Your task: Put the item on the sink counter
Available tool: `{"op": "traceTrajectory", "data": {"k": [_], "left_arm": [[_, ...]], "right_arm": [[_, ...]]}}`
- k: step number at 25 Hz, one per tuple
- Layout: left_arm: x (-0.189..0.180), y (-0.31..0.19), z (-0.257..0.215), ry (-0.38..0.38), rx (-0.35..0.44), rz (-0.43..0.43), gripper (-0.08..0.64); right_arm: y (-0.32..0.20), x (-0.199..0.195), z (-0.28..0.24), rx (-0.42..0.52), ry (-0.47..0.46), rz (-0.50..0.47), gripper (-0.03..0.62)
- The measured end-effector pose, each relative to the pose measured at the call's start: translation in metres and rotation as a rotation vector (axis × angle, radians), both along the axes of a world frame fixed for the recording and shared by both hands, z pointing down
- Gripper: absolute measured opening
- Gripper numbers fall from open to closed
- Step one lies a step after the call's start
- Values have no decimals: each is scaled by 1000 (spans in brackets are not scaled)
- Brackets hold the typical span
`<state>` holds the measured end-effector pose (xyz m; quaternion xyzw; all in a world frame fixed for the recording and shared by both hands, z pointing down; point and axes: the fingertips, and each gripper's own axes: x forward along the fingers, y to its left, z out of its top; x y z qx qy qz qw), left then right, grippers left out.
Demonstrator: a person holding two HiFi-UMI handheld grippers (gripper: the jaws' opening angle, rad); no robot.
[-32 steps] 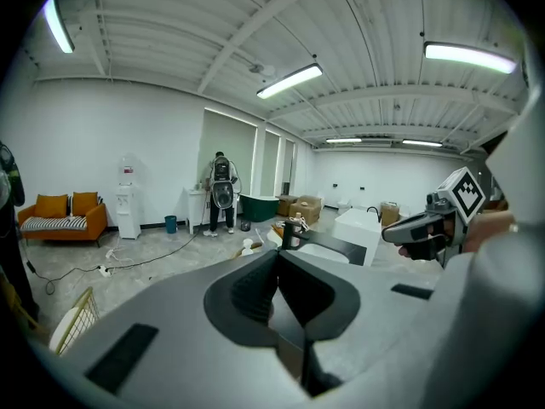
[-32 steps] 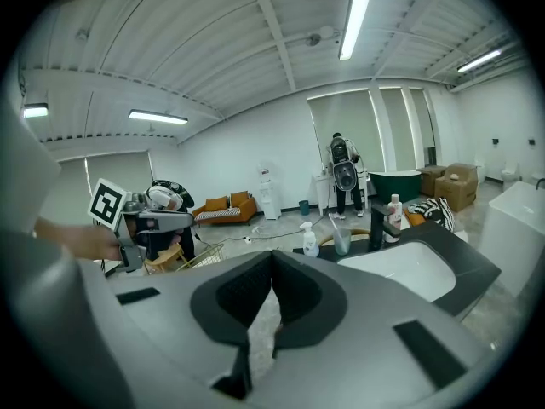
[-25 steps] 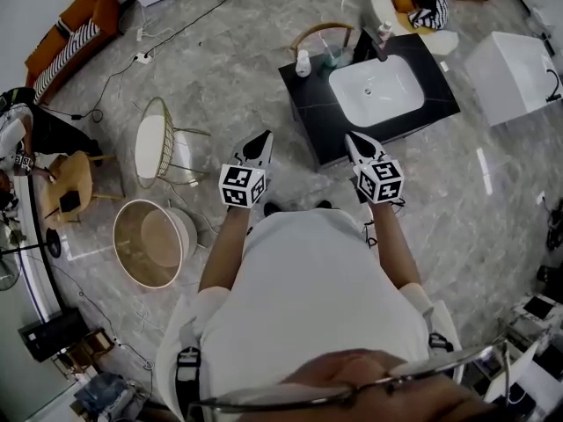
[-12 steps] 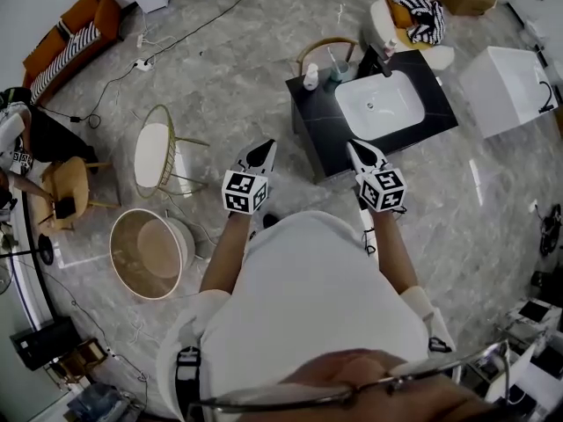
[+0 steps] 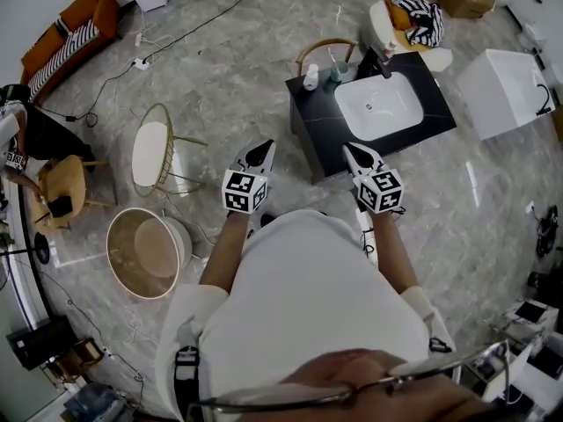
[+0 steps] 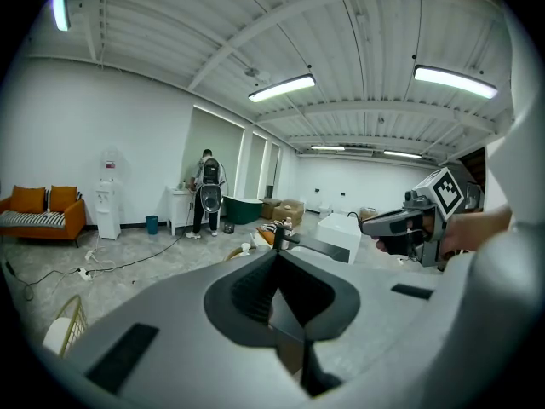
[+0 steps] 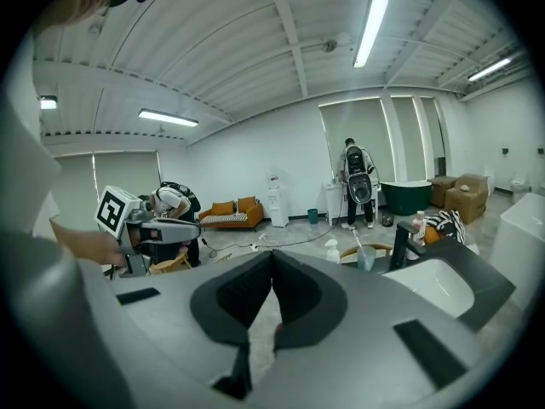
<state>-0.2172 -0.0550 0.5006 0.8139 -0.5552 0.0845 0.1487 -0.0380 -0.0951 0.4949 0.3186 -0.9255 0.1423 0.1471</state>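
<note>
The sink counter [image 5: 312, 130] is a black top with a white basin [image 5: 378, 104] and a black faucet [image 5: 374, 60]. A white bottle [image 5: 310, 77] and a cup holding a toothbrush [image 5: 338, 70] stand at its back left. My left gripper [image 5: 261, 154] is held over the floor left of the counter, shut with nothing in it. My right gripper [image 5: 356, 154] hangs at the counter's near edge, its jaws meeting at the tips and empty. The right gripper view shows the basin [image 7: 434, 286] low on the right. No held item is in view.
A wire chair with a white seat [image 5: 151, 148] and a round wooden tub [image 5: 145, 246] stand on the floor to the left. A white block [image 5: 506, 77] sits right of the counter, and a chair with striped clothes [image 5: 418, 11] stands behind it. A person [image 5: 26, 130] crouches far left.
Both grippers have drifted slightly up in the head view, and the sink counter sits a little higher and further right. Both jaws stay shut.
</note>
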Motion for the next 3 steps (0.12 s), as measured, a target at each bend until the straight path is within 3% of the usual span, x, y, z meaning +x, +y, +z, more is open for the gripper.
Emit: {"op": "traceTrajectory", "data": {"k": [3], "left_arm": [[-2,-1,0,-4,5,-4,3]], "right_arm": [[-3,-1,-2,7,-4,-1,5]]}}
